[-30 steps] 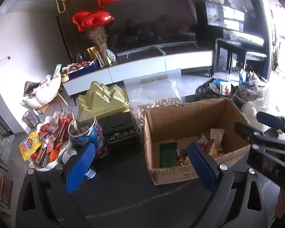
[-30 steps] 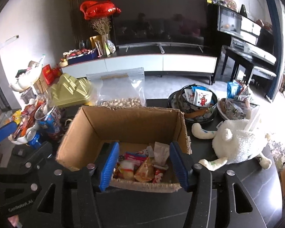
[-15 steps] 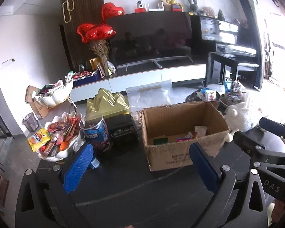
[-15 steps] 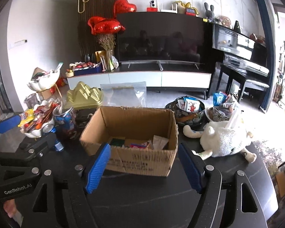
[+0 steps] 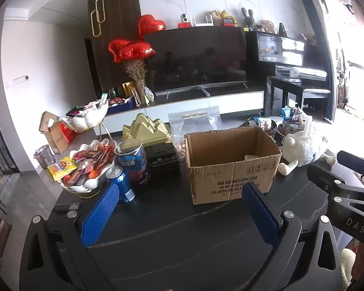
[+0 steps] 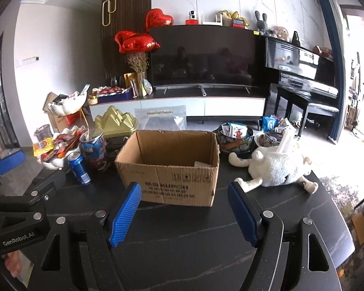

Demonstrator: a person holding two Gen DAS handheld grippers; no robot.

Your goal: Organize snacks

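Far left on the dark table [image 5: 182, 237]: white shell dish [image 5: 85, 186] heaped with snack packets [image 5: 85, 162]. Just right of it, blue can [image 5: 121, 186] and taller blue tub [image 5: 132, 162], gold box [image 5: 145, 131] behind. At centre, open cardboard box [image 6: 169, 169], a scrap of packaging barely showing inside (contents otherwise hidden by the near wall). Right of that, patterned bowl [image 6: 233, 140] holding packets, then white plush sheep [image 6: 276, 167]. Near edge: left gripper [image 5: 179, 208] spread wide, nothing between the pads; right gripper [image 6: 184, 211] likewise apart and empty.
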